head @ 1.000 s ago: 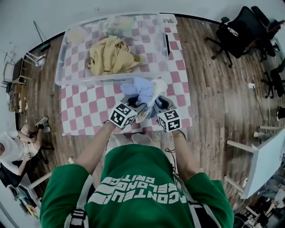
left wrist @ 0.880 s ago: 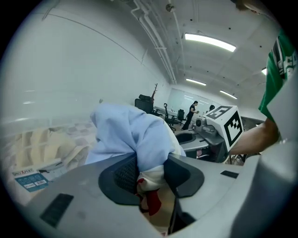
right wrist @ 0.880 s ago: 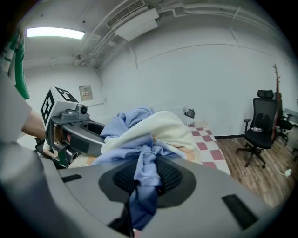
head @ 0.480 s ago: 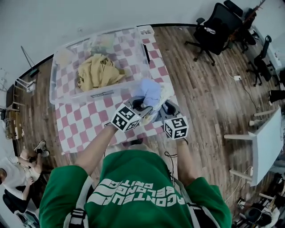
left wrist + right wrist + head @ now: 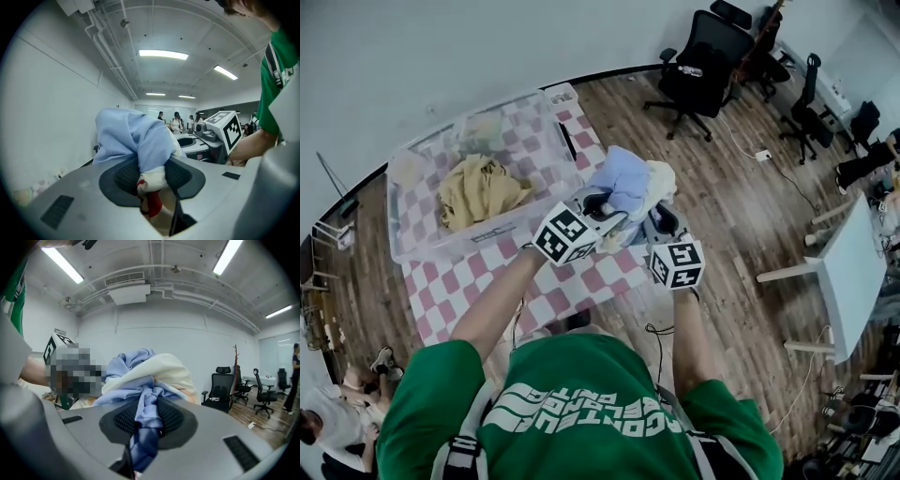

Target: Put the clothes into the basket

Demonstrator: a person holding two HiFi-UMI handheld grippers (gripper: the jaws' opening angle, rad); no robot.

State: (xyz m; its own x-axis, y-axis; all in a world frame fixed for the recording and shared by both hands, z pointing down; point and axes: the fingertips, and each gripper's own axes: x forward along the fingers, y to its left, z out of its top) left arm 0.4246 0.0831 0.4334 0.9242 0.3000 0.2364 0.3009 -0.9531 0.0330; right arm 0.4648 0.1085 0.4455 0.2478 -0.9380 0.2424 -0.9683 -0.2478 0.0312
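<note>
Fingers of the left gripper are closed narrowly on a fold of the light-blue garment, with a white-and-red scrap of cloth squeezed low between them. The right gripper has its fingers clamped on a twisted rope of the same blue fabric, and a cream garment bulges just above and beyond them. Together they carry one bundle of clothes, bunched at both sets of fingertips.

We judge this to be the carry. The bundle is lifted clear of the checked tablecloth and not yet over the basket. That basket, a clear plastic bin, sits to the left of the fingertips and well below them. A yellow garment is already inside it.

The next move, as we read it, calls for swinging both grippers leftward together until the bundle hangs over the open bin. Then both should lower and part their fingers at the same time. Keeping the two grippers side by side should stop the cloth being tugged out of either grip. Any trailing fold has to clear the near rim.

Both forearms reach forward from the green sweatshirt, nearly parallel. We see the grippers close together, pointing almost level. Their marker cubes are turned up toward the head camera, and the left one sits slightly rolled.
</note>
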